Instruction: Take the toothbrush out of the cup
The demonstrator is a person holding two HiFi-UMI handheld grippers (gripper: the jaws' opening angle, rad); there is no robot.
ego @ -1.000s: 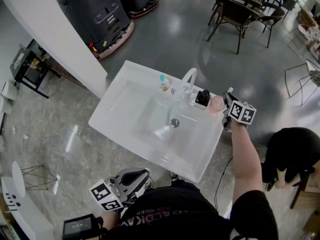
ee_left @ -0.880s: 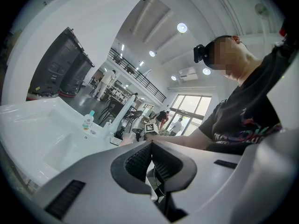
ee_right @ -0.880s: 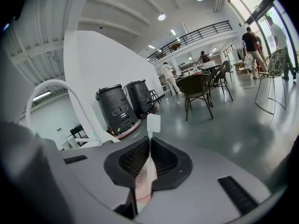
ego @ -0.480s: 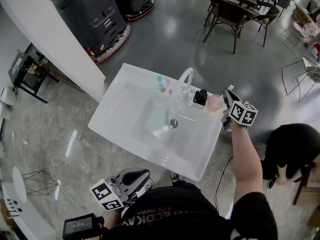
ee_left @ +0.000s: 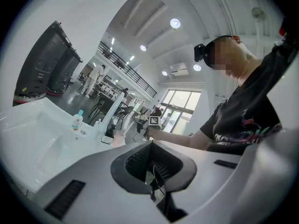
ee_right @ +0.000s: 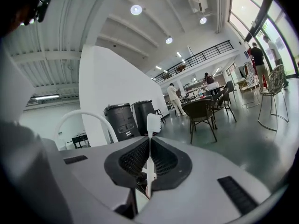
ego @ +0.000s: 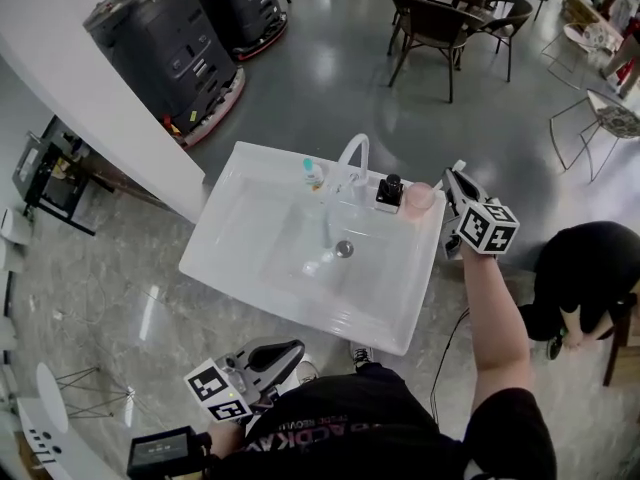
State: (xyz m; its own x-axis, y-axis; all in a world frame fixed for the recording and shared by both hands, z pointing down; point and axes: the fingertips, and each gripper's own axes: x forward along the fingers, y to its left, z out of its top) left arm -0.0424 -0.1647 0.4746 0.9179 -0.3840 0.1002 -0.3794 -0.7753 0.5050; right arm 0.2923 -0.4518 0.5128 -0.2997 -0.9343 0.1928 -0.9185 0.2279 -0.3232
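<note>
Toothbrush point(ee_right: 149, 164) is clamped upright between the jaws of my right gripper point(ee_right: 150, 141), which have closed onto its thin white handle, with the bristle head poking up past the tips. From overhead the right gripper sits at about 3 o'clock of the pink cup point(ego: 420, 196), and over the last second it has eased slightly away from the rim, where before it was pressed right up against it. The cup hasn't moved from the 2 o'clock corner of the sink point(ego: 400, 318), beside the faucet point(ego: 350, 156). So I reckon the brush is coming out, though I can't see whether its lower end has cleared the cup yet. My left gripper point(ego: 285, 353) hangs low at 7 o'clock, near my body, its jaws together on nothing.
</note>
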